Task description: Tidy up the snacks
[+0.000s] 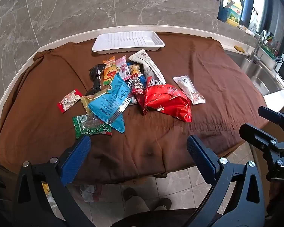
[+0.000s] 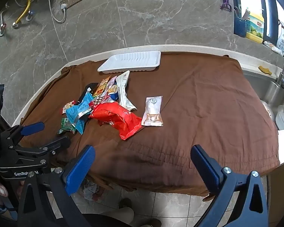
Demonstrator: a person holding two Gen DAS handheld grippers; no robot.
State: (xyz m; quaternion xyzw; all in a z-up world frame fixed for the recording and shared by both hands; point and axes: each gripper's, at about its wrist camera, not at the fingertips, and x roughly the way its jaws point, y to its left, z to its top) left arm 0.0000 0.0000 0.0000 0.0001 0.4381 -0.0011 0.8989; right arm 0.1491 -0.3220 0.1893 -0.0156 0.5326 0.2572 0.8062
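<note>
Brown cloth (image 1: pixel 179 136) covers the bench (image 1: pixel 53 44), which has a pale curved rim and a grey marble wall behind it. A white ribbed tray (image 1: pixel 128 42) sits empty at upper centre of the left wrist view, at the far edge of the cloth. Just below it, mid-frame, a loose pile of snack packets (image 1: pixel 123 87) lies on the cloth: a blue packet (image 1: pixel 111 102) on top at the left of the pile, a crumpled red bag (image 1: pixel 166 102) at the right, a green packet (image 1: pixel 90 127) at the lower left, partly under the blue one. A small red-and-white sachet (image 1: pixel 69 100) lies just left of the pile, apart from it. A pale clear-fronted packet (image 2: pixel 153 111) lies alone to the right of the red bag, near but not touching. Left gripper (image 1: pixel 138 154) at lower frame, fingers (image 1: pixel 75 158) spread wide, nothing between them, above the near part of the cloth. Right gripper (image 2: pixel 142 163) likewise, fingers (image 2: pixel 81 168) fully apart and holding nothing. A steel sink (image 2: pixel 274 94) shows at the right edge of the right wrist view.
</note>
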